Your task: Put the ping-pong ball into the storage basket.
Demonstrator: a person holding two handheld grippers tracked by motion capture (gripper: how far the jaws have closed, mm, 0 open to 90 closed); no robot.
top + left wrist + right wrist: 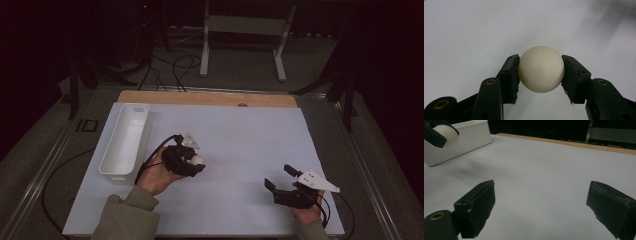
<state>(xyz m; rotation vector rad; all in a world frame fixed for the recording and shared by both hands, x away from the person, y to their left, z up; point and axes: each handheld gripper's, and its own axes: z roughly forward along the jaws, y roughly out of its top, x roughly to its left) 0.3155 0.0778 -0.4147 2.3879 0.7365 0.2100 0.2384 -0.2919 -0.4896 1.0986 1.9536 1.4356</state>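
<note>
- Nearest you, your right gripper (280, 176) sat at the near right of the white sheet (240, 140), held low in your right hand (307, 210), its grey three-cornered plate pointing off to the right.
- Its jaws stood wide apart with nothing between them; in the right gripper view, bare white sheet (544, 175) lay between the two black pads (480, 202).
- Farther in and to the left, your left hand (157, 175) held the left gripper (192, 162) over the sheet, left of centre, with a cable looping back from it toward your sleeve (127, 217).
- That gripper's jaws were clamped on a cream ball (198, 160); the left gripper view showed a pad (510, 75) pressed on each side of the ball (541, 69), with plain sheet behind it.
- From the right gripper view, the same ball (446, 135) appeared at the upper left, in front of the bin (461, 141).
- Just left of your left hand, the long white bin (125, 140) lay along the sheet's left edge, running away from you.
- Beyond the sheet, a strip of wooden tabletop (210, 98) ran along the far edge.
- Farthest back, cables (170, 67) trailed over the dark floor beside a white frame (242, 42).
</note>
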